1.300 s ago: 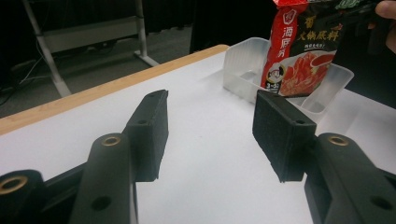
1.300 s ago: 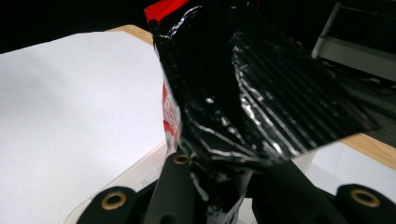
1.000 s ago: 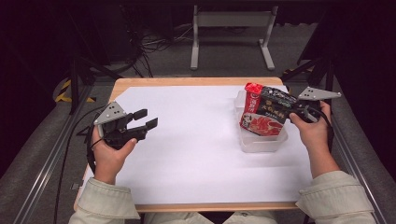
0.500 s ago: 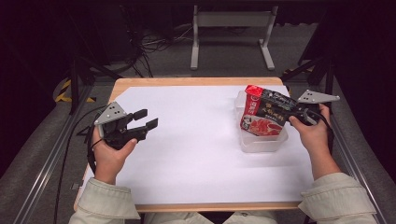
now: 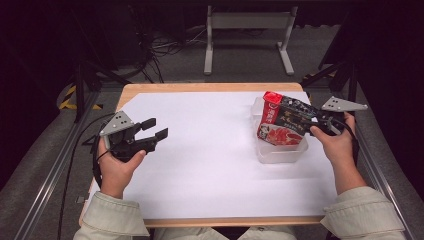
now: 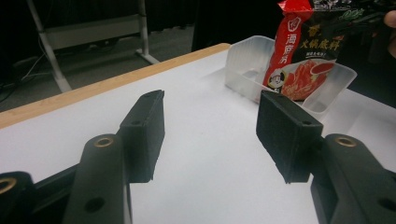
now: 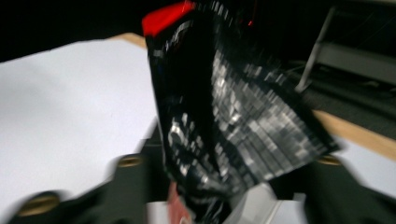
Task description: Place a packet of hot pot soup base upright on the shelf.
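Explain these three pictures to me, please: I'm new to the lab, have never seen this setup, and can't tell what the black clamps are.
No robot here: a person sits at a table and holds a hand-operated gripper in each hand. The high view looks down from above. The other two come from small cameras riding on each gripper, looking along its black fingers. The left gripper is open and holds nothing, hovering over the white table top. The right gripper is shut on a red and black sauce packet, held over a clear plastic container standing on the table. The right gripper view is blurred, with the packet close up.
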